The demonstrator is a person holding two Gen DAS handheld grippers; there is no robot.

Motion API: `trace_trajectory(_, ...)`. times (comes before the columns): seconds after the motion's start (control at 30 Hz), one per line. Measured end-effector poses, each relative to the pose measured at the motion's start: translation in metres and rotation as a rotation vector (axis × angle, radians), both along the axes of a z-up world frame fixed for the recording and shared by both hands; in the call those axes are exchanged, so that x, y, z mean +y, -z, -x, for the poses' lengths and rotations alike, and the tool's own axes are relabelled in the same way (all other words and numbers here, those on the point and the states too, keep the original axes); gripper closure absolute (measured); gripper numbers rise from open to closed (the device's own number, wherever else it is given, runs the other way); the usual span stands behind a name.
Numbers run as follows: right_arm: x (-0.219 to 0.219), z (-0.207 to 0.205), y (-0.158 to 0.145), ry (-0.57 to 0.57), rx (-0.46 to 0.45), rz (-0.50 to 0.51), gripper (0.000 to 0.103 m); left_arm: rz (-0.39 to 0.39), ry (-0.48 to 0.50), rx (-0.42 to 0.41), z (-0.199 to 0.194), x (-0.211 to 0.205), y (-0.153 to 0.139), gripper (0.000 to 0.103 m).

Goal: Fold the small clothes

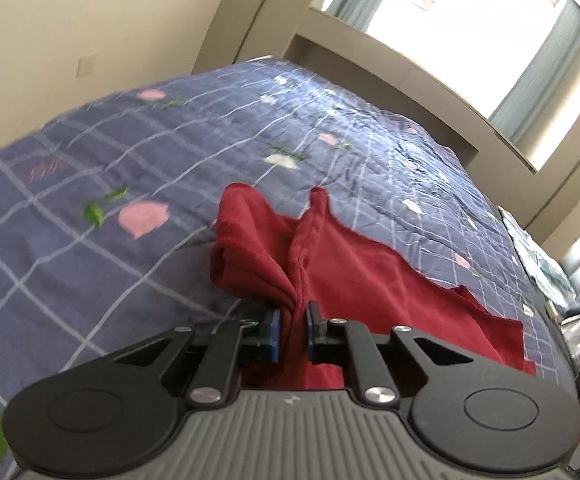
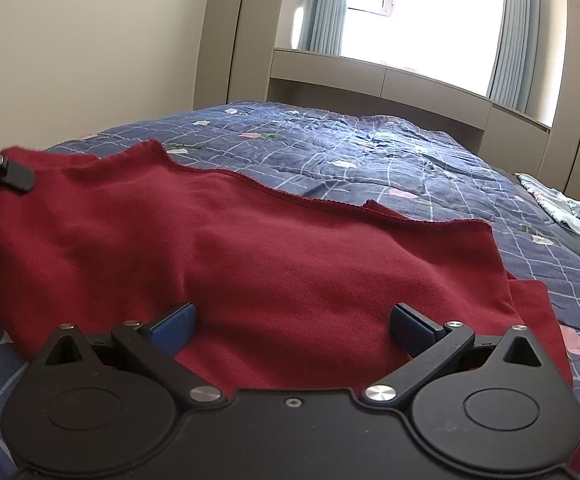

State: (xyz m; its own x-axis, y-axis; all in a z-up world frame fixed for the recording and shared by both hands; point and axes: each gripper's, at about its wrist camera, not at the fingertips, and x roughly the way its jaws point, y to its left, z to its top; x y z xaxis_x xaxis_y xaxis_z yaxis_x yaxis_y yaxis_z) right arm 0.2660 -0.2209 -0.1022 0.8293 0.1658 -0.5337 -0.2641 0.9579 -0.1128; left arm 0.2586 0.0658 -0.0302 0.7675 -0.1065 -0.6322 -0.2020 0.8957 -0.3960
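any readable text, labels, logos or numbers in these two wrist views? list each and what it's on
No readable text in either view.
Left gripper body: a small pale mark on the ribbed grey housing, too small to read.
Red garment, checked floral quilt, right gripper: no print or labels visible.

Left gripper [image 1: 293, 330] up close: matte black linkage arms fan out from two big round black discs, each disc with a shallow circular recess. Silver screws cap the pivots, two large ones low, smaller ones further out. Its fingers [image 1: 273, 334] carry blue pads on black mounts. The body below is grey ribbed rubber with a small pale mark at its top edge. Right gripper [image 2: 293, 322] now: same black discs, same silver pivot screws, blue fingers [image 2: 173, 326], but a smooth black body with one small centre screw.
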Motion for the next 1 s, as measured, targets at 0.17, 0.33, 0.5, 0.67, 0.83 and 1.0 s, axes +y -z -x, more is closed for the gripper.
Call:
trace_trajectory(0.17, -0.005, -0.002, -0.001, -0.003, 0.012, -0.035, 0.000, -0.060, 0.057, -0.025, -0.004, -0.024, -0.023, 0.092)
trace_trajectory(0.33, -0.010, -0.001, -0.003, -0.004, 0.015, -0.070, 0.000, -0.121, 0.137, -0.066, -0.011, -0.057, -0.049, 0.092)
trace_trajectory(0.5, -0.028, 0.007, -0.013, 0.006, -0.012, -0.174, 0.000, -0.190, 0.242, -0.112, -0.016, -0.103, -0.073, 0.092)
trace_trajectory(0.67, -0.064, 0.017, -0.024, 0.088, -0.053, -0.188, 0.000, -0.243, 0.361, -0.137, -0.020, -0.159, -0.085, 0.092)
trace_trajectory(0.83, -0.125, 0.031, -0.035, 0.270, -0.131, -0.096, 0.000, -0.282, 0.524, -0.154, -0.017, -0.229, -0.082, 0.092)
trace_trajectory(1.0, -0.193, 0.041, -0.020, 0.450, -0.097, -0.154, 0.000, -0.345, 0.685, -0.105, -0.007, -0.295, -0.051, 0.092)
